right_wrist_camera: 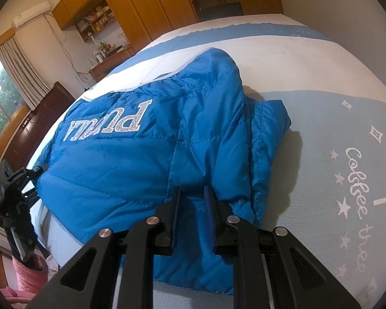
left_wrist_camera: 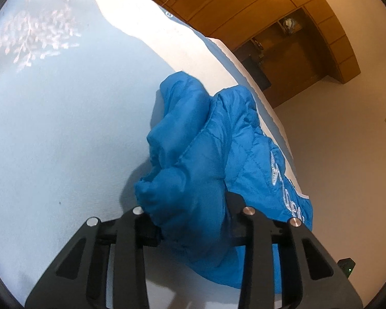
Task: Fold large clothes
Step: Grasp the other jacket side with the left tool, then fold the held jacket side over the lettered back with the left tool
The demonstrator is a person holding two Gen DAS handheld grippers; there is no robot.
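Both tongs grip the blue jacket (right_wrist_camera: 146,154) on the bed (right_wrist_camera: 321,128). The left tongs (left_wrist_camera: 190,221) and right tongs (right_wrist_camera: 191,206) each pinch a bunch of it.

Blue quilted jacket (right_wrist_camera: 131,159) with silver lettering lies bunched on the bed (right_wrist_camera: 321,134). Right tongs (right_wrist_camera: 192,206) nearly closed, pinching a fold at the jacket's near edge. Left tongs (right_wrist_camera: 15,200) at far left.

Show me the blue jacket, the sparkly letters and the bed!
blue jacket (right_wrist_camera: 131,170), right wrist view, quilted back panel.
sparkly letters (right_wrist_camera: 115,125), right wrist view, middle of the word.
bed cover (left_wrist_camera: 64,118), left wrist view, bare pale-blue part.
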